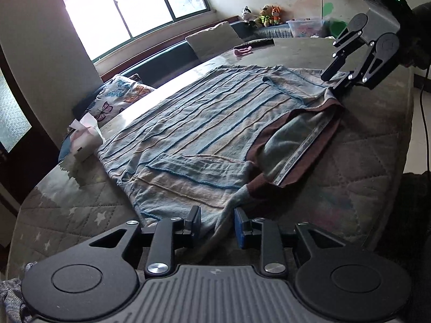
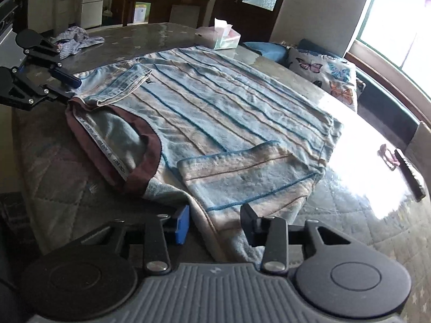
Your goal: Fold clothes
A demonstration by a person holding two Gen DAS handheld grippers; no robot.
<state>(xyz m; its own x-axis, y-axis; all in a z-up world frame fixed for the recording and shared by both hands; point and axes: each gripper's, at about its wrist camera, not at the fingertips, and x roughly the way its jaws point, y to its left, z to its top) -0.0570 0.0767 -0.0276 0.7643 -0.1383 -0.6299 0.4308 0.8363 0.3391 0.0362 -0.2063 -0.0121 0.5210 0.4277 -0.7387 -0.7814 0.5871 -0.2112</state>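
Observation:
A light blue striped shirt (image 1: 204, 123) with a brown collar (image 1: 293, 140) lies flat on the round table, both sleeves folded in over its front. My left gripper (image 1: 217, 223) is open at one shoulder, and a fold of shirt cloth runs loosely between its fingers. The right gripper (image 2: 214, 222) is open at the other shoulder (image 2: 212, 210), straddling the cloth there without pinching it. Each gripper shows in the other's view: the right one (image 1: 338, 80) at the far shoulder, the left one (image 2: 68, 86) at the left edge of the shirt (image 2: 215, 118).
The table (image 1: 358, 167) has a quilted, glossy cover. A tissue box (image 2: 223, 36) stands beyond the hem, a crumpled garment (image 2: 72, 39) lies at the far side, and a small pink item (image 1: 243, 51) sits near the rim. Cushions and a bench line the window.

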